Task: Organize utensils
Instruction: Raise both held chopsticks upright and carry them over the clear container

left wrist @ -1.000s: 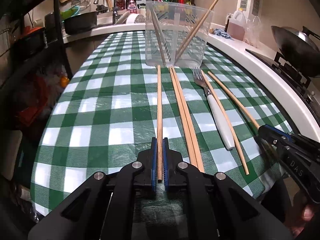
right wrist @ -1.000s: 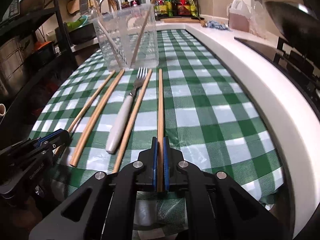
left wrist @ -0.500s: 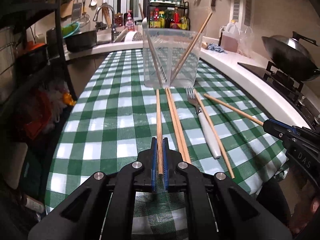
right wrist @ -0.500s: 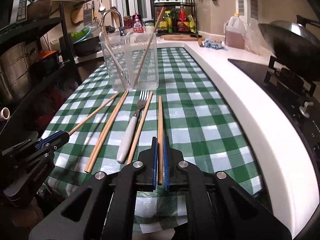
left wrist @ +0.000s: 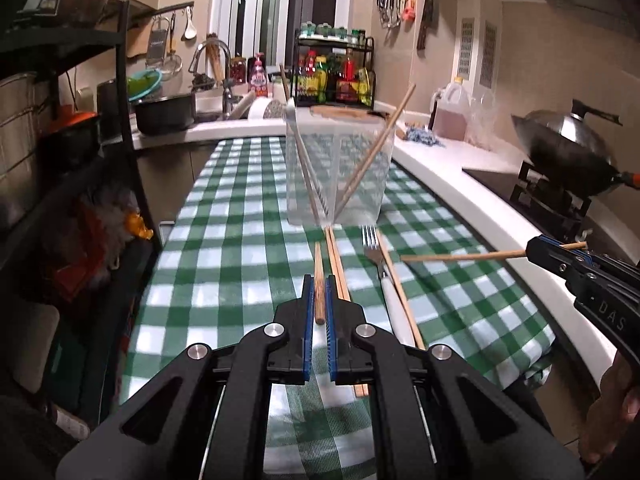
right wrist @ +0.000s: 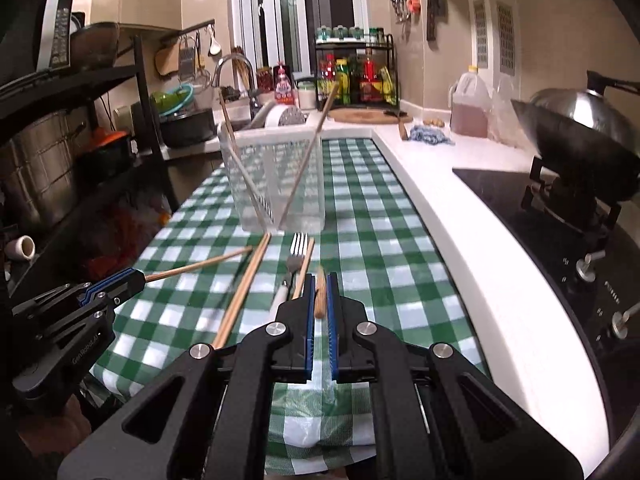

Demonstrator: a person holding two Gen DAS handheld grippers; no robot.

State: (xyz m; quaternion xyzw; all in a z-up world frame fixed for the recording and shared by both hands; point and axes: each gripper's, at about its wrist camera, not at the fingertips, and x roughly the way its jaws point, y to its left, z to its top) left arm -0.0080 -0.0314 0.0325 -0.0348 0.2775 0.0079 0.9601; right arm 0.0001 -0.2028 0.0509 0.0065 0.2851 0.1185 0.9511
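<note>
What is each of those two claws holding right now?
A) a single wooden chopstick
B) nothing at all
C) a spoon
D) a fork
A: the left claw is shut on a left chopstick, and the right claw is shut on a right chopstick, both lifted off the checked cloth; the white-handled fork lies on the table.

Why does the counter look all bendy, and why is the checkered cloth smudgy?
Left wrist view: the fisheye lens curves the white counter edge, and the checkered tablecloth is smeared by motion blur. Right wrist view: same curved counter, tablecloth slightly soft.
</note>
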